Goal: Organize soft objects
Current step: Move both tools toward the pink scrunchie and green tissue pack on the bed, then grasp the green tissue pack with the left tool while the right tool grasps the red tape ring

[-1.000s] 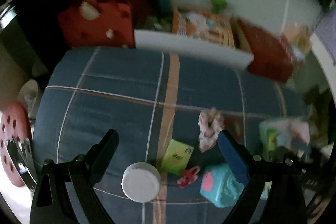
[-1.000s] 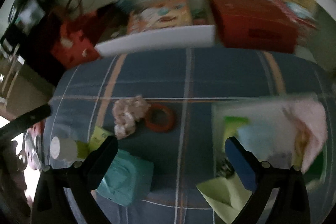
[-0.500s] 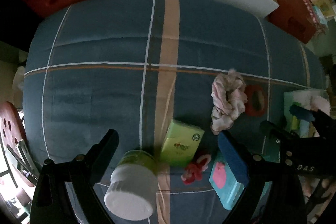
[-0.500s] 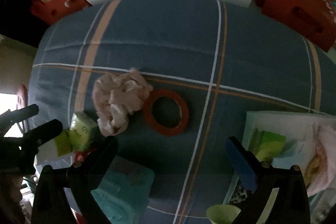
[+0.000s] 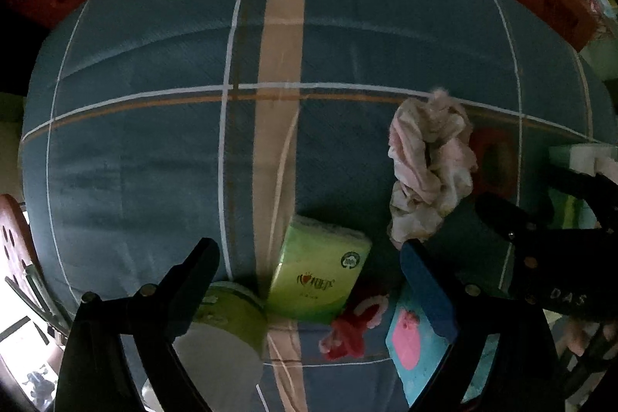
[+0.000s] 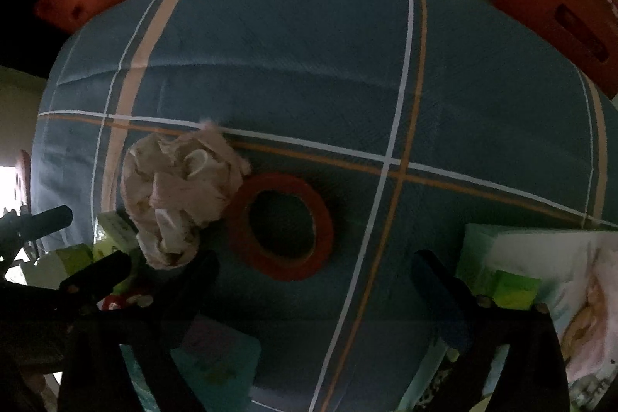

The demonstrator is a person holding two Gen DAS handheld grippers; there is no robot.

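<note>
Pink cloth (image 6: 179, 195) touches red tape ring (image 6: 280, 224); both grippers' fingers spread, empty.

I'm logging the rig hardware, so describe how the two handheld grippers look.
Both are black, angular two-finger frames with small round screws. The left gripper and the right gripper each carry one blue pad on the right-hand finger. The right gripper's body shows the letters "DAS".

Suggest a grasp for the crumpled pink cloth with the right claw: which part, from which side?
Probably top-down on the raised middle folds of the pink cloth. It lies bunched and loose on the bedspread, so any ridge pinches. Its right edge touches the red ring; set the open right claw left of it.
</note>
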